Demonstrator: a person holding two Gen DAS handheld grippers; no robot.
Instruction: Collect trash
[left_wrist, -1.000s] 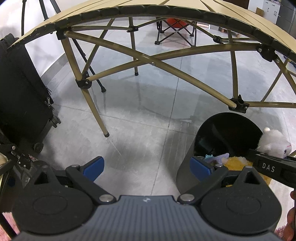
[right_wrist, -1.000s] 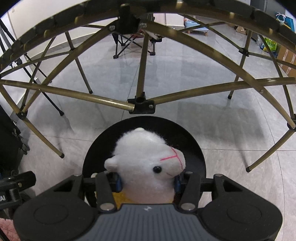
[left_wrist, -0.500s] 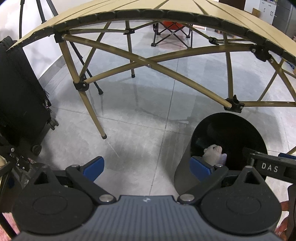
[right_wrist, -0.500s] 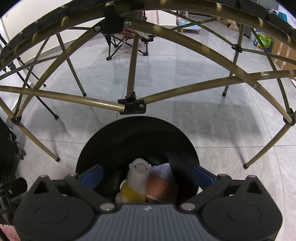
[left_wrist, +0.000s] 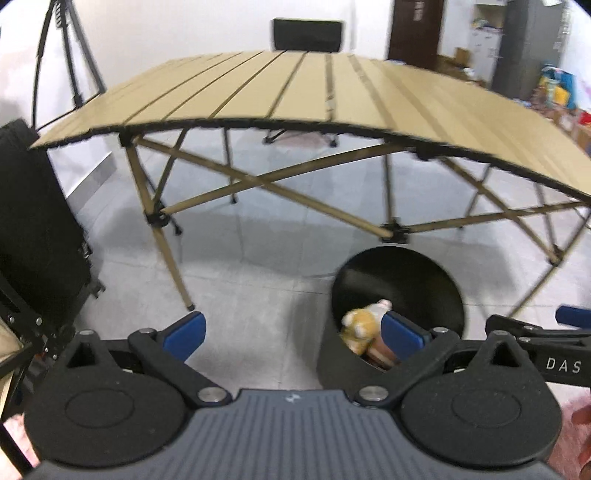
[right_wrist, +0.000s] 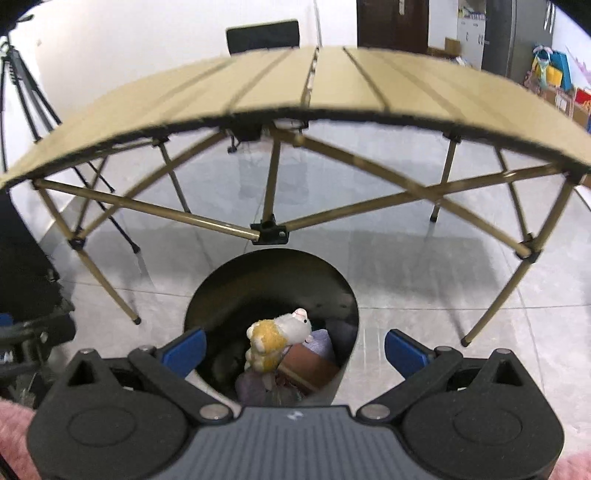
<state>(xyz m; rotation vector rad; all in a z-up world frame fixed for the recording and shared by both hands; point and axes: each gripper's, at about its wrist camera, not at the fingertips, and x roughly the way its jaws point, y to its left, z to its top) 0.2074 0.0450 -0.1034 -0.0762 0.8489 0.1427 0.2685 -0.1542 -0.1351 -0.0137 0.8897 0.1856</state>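
The right gripper (right_wrist: 294, 349), low in the frame, is hanging with blue pads spread wide and empty above the round black plastic bin (right_wrist: 345, 295). The white-and-yellow plush alpaca (right_wrist: 277, 338) is lying inside it. The left gripper (left_wrist: 293, 332) is likewise gaping, empty, beside the bin.

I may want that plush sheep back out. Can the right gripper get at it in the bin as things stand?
Probably yes: the right gripper is open above the bin, whose mouth is uncovered, and the plush sheep lies on top.
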